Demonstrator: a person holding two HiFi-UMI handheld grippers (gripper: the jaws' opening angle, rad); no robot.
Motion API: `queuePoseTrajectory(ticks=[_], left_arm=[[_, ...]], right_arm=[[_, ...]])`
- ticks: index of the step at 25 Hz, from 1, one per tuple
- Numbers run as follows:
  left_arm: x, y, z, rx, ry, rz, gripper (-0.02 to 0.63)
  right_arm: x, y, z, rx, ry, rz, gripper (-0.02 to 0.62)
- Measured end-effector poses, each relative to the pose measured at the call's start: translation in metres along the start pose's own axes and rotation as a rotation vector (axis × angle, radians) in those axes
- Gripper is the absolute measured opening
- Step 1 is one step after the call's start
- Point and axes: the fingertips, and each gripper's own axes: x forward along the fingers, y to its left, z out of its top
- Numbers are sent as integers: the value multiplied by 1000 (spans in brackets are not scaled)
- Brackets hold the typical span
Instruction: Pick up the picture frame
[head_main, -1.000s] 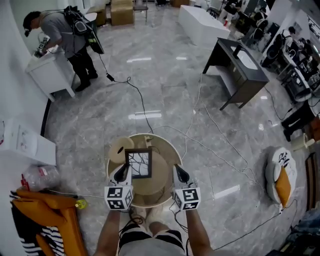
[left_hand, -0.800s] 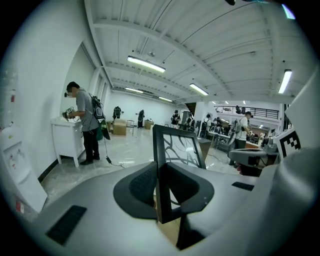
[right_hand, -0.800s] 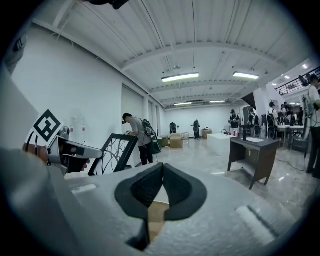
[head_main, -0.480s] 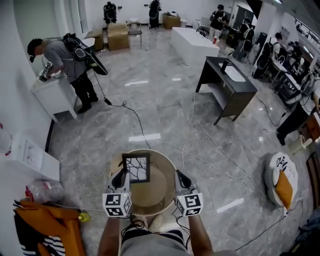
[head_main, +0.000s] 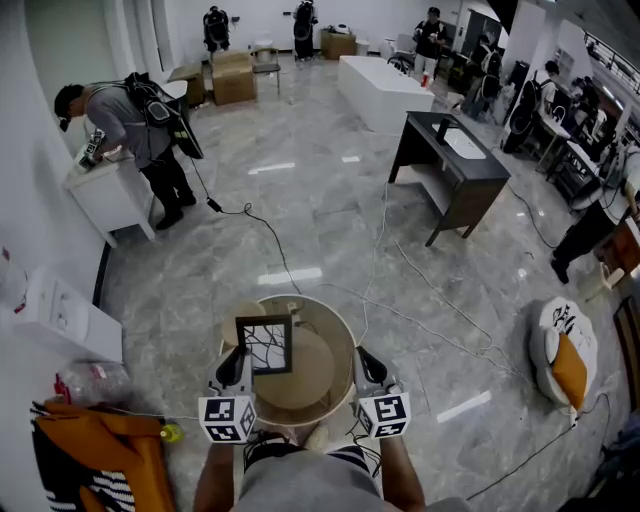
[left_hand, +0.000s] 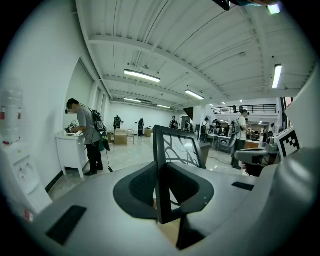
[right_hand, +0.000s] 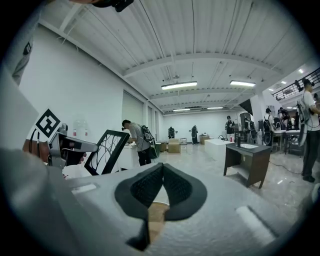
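A black picture frame (head_main: 265, 345) with a branch pattern on its pane hangs above a round beige table (head_main: 335, 325). My left gripper (head_main: 238, 368) is shut on the frame's lower left edge; in the left gripper view the frame (left_hand: 175, 150) stands upright between the pads. In the right gripper view the frame (right_hand: 106, 150) shows at the left, apart from that gripper. My right gripper (head_main: 364, 364) is shut with nothing between its pads, at the table's right rim.
Cables (head_main: 400, 300) trail over the marble floor. A dark desk (head_main: 450, 170) stands at the right, a white cabinet (head_main: 105, 195) with a person (head_main: 140, 120) at the left. An orange cloth (head_main: 95, 440) and a white box (head_main: 65, 315) lie near left.
Both grippers have risen, and the frame has come up off the table with the left gripper. The frame now tilts slightly left in the head view.
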Motion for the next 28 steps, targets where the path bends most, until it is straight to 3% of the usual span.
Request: queuePoseTrajectory(ticks=[28], left_arm=[[-3, -3, 11, -13, 2, -6, 77]], right_arm=[[-3, 6, 9, 5, 19, 19, -2]])
